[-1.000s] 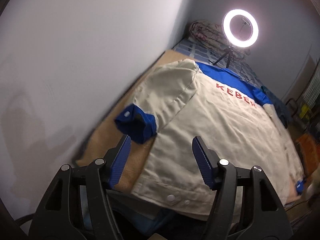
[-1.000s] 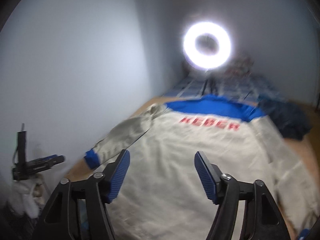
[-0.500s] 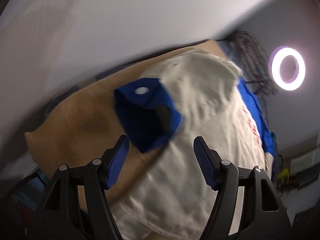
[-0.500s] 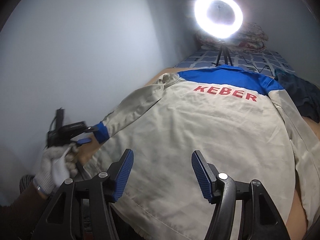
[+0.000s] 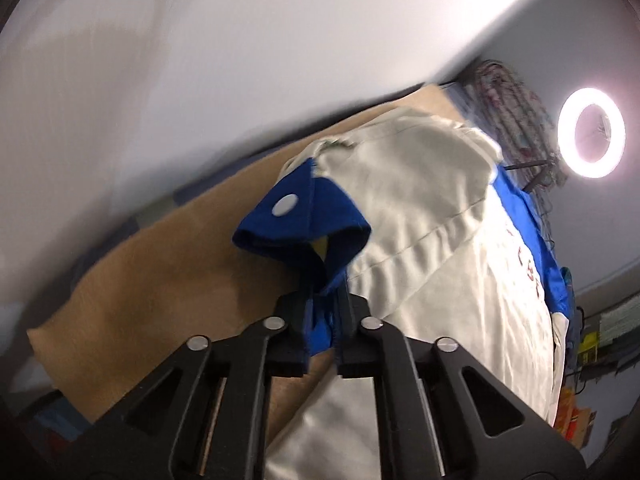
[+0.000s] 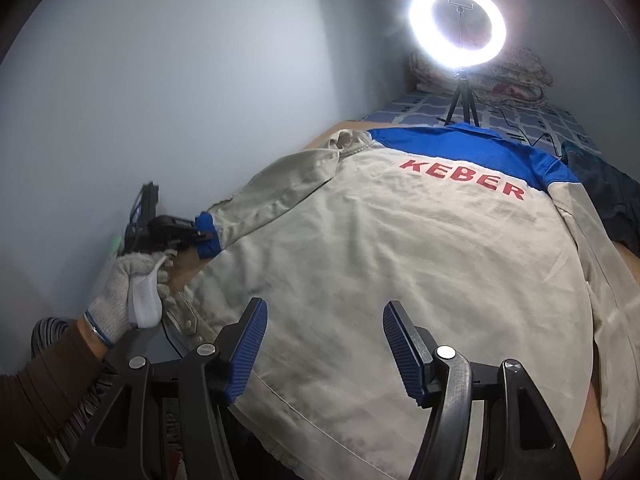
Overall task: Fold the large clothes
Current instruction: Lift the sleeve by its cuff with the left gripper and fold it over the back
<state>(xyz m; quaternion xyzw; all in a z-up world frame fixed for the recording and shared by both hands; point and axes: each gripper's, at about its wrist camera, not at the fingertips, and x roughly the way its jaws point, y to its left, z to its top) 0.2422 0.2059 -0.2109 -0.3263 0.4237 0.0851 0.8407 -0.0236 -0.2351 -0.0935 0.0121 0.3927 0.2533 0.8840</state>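
A large beige work jacket (image 6: 420, 264) with a blue yoke and red "KEBER" lettering lies back-up on a tan-covered bed (image 5: 160, 280). It also shows in the left wrist view (image 5: 460, 280). My left gripper (image 5: 322, 320) is shut on the blue cuff (image 5: 304, 224) of the jacket's left sleeve, at the bed's left side near the wall. The same gripper (image 6: 192, 236) shows in the right wrist view, held by a gloved hand. My right gripper (image 6: 324, 344) is open and empty, above the jacket's lower hem.
A lit ring light (image 6: 458, 26) on a small tripod stands at the head of the bed, with folded bedding (image 6: 516, 76) behind it. A dark garment (image 6: 608, 200) lies at the right. A grey wall (image 6: 180, 100) runs close along the left.
My left gripper moved onto the blue cuff and closed on it. My right gripper lowered slightly toward the hem and stayed open.
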